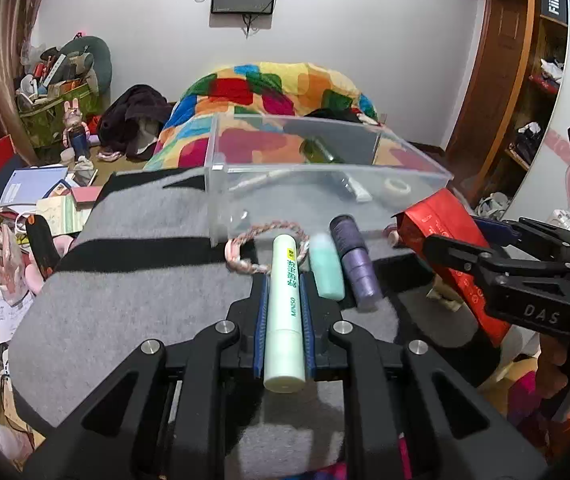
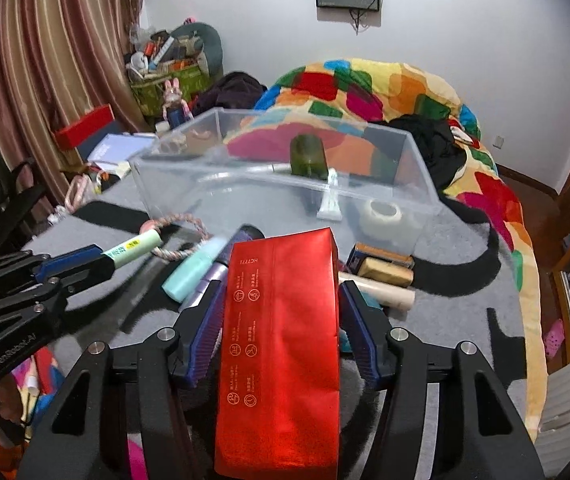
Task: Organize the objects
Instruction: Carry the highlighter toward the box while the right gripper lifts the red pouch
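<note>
The left claw (image 1: 285, 300) is clamped by its blue pads on a pale green tube (image 1: 283, 312), angled downward. The right claw (image 2: 281, 316) is closed on a red foil pouch (image 2: 281, 344), tilted downward too, just beside the left.

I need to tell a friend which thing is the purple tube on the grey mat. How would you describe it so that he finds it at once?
Start at the clear box on the grey mat. Just before its near wall lie two tubes side by side. The purple tube is the darker, ribbed one, to the right of the smooth mint tube.
</note>
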